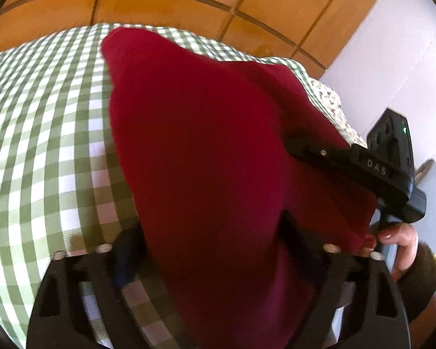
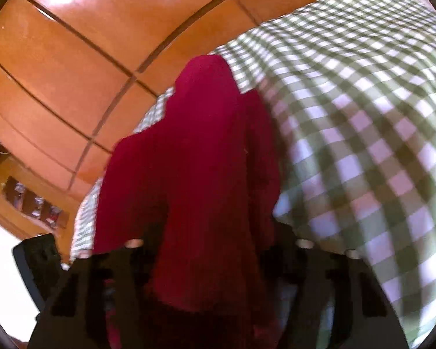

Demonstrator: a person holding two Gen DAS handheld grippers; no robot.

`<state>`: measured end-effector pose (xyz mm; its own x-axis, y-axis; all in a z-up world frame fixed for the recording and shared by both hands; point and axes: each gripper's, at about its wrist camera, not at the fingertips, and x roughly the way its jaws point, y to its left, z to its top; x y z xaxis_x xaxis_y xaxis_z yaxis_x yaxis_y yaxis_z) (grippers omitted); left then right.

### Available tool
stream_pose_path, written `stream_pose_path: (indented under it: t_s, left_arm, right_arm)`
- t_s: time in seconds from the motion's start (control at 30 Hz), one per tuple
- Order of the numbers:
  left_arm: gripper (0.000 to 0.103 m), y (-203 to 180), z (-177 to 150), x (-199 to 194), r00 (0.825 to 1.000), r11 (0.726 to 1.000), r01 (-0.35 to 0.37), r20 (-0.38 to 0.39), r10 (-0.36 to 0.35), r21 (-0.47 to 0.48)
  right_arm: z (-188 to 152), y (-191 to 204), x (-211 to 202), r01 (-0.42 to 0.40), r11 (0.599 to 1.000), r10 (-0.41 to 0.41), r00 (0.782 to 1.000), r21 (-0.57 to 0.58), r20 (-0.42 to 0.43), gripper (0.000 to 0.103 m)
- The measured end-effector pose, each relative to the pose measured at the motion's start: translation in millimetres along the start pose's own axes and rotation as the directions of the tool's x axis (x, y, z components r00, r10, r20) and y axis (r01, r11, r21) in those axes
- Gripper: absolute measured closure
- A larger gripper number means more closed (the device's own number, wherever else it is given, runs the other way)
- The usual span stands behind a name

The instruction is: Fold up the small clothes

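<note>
A dark red garment [image 1: 200, 151] hangs lifted above the green-and-white checked cloth [image 1: 43, 133]. My left gripper [image 1: 215, 232] is shut on its near edge, and the cloth drapes over and hides the fingertips. In the left wrist view my right gripper [image 1: 360, 163] comes in from the right and grips the garment's right side. In the right wrist view the red garment [image 2: 200, 160] fills the middle and my right gripper [image 2: 206, 247] is shut on it, the fingertips buried in fabric. The far end of the garment trails on the checked cloth [image 2: 363, 133].
The checked cloth covers a bed or table with a floral sheet [image 1: 331, 101] at its right edge. Orange floor tiles [image 1: 165, 3] lie beyond. A white wall [image 1: 392, 58] stands at the right. A wooden piece of furniture [image 2: 29, 203] stands at the left.
</note>
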<state>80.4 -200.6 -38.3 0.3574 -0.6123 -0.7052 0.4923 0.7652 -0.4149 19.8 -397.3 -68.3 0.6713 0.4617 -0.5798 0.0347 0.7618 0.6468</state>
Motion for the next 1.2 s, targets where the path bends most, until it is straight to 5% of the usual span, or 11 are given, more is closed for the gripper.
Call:
stream_pose_path:
  t_s: [0.17,0.33,0.5,0.77,0.93,1.03,1.1,1.2]
  left_arm:
    - [0.041,-9,7,-8,0.999,0.998,-0.021,0.041,0.018,0.063]
    - [0.043,-11,24,-28,0.984,0.987,-0.113,0.148,0.095,0.115]
    - [0.043,7,46,-37,0.957,0.968,-0.206,0.235,0.169,0.143]
    - [0.043,62,102,-23,0.912,0.955,-0.292,0.316,0.263,0.048]
    - [0.041,98,129,6,0.868,0.917,-0.396,0.346,0.356,0.05]
    - [0.031,124,137,38,0.871,0.898,-0.439,0.242,0.427,-0.004]
    - [0.016,140,136,46,0.891,0.918,-0.389,0.22,0.396,-0.077]
    - [0.012,147,134,47,0.901,0.927,-0.361,0.217,0.375,-0.103]
  right_arm:
    - [-1,32,-7,-0.027,0.996,0.032,0.998,-0.082,0.061,0.065]
    - [5,73,7,-0.048,0.981,0.065,0.994,-0.187,0.087,0.066]
    - [26,98,40,-0.101,0.97,0.126,0.987,-0.219,0.103,0.066]
    - [77,135,123,-0.107,0.959,0.143,0.982,-0.263,0.121,0.066]
    - [102,134,182,-0.002,0.966,0.037,0.991,-0.258,0.13,0.063]
    - [106,109,218,0.127,0.969,-0.107,0.989,-0.212,0.105,0.048]
    - [108,90,224,0.07,0.989,-0.06,0.995,-0.133,0.079,0.036]
    - [107,92,224,0.11,0.982,-0.096,0.991,-0.156,0.098,0.03]
